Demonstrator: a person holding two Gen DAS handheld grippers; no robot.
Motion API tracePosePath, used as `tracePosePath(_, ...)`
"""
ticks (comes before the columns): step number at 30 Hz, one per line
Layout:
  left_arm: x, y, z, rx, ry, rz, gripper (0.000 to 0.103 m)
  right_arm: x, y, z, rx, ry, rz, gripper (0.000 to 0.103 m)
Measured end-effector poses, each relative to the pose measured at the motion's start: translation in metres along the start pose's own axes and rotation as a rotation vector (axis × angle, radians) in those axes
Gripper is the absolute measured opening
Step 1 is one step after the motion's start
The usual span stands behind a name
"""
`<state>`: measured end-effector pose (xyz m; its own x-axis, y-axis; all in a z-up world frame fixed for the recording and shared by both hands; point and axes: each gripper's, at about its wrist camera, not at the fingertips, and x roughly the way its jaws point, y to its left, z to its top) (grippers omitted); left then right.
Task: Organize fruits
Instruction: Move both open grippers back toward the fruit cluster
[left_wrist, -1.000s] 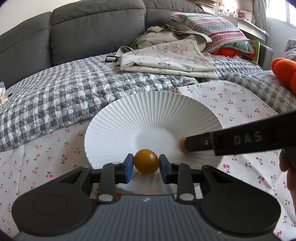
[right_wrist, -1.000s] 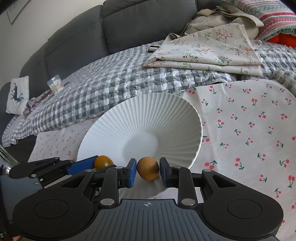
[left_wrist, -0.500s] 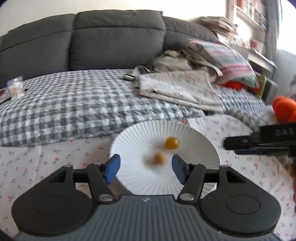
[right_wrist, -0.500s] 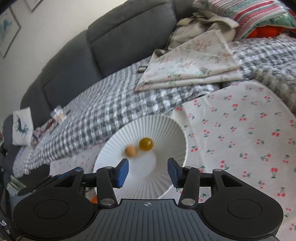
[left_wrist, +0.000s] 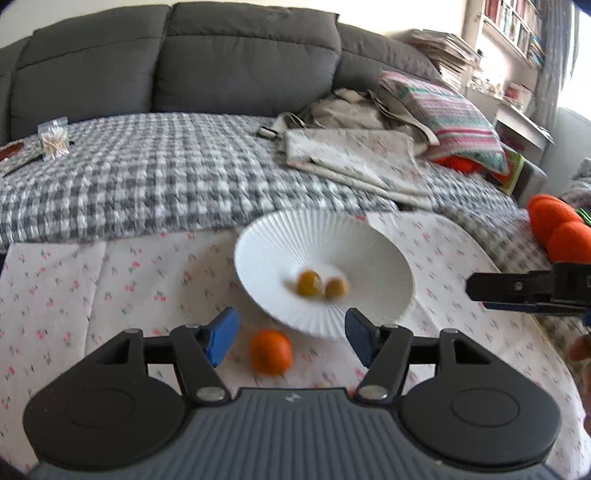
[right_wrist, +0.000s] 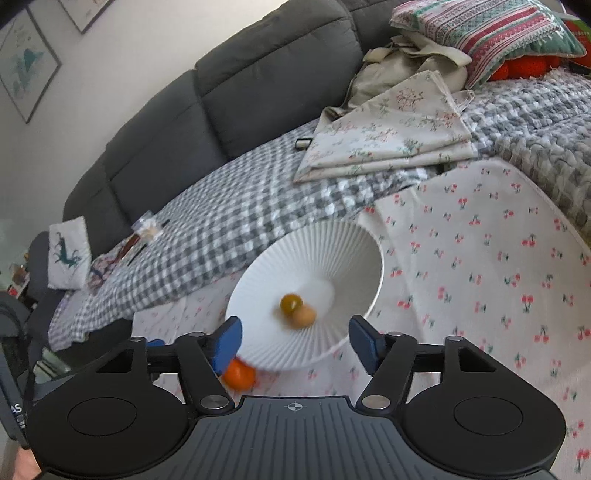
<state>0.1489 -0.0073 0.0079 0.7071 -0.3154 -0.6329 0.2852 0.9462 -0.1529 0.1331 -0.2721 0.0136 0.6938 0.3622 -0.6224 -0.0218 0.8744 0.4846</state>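
A white ribbed bowl stands on the cherry-print cloth. In it lie a dark yellow fruit and a tan fruit, touching. The right wrist view shows the bowl with the yellow fruit and tan fruit. An orange lies on the cloth in front of the bowl, also seen in the right wrist view. My left gripper is open and empty above the orange. My right gripper is open and empty, pulled back over the bowl's near rim; it shows in the left wrist view.
A grey checked blanket covers the sofa behind the cloth. Folded floral fabric, a striped pillow and orange plush items lie to the right. A small bag of sticks lies far left.
Both grippers opened, dropped their fruits into the bowl, then pulled back and up. The two fruits rolled together. The orange in front of the bowl came into view.
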Motion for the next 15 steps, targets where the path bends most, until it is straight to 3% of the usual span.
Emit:
tracePosePath(4, -0.01, -0.008, -0.016, 0.012, 0.051, -0.023, 0.066, -0.012, 0.011, -0.016, -0.052, 0.012, -0.021, 0.067)
tracePosePath(15, -0.019, -0.03, -0.064, 0.077, 0.182, -0.069, 0.066, -0.023, 0.013, -0.055, -0.051, 0.108, -0.022, 0.068)
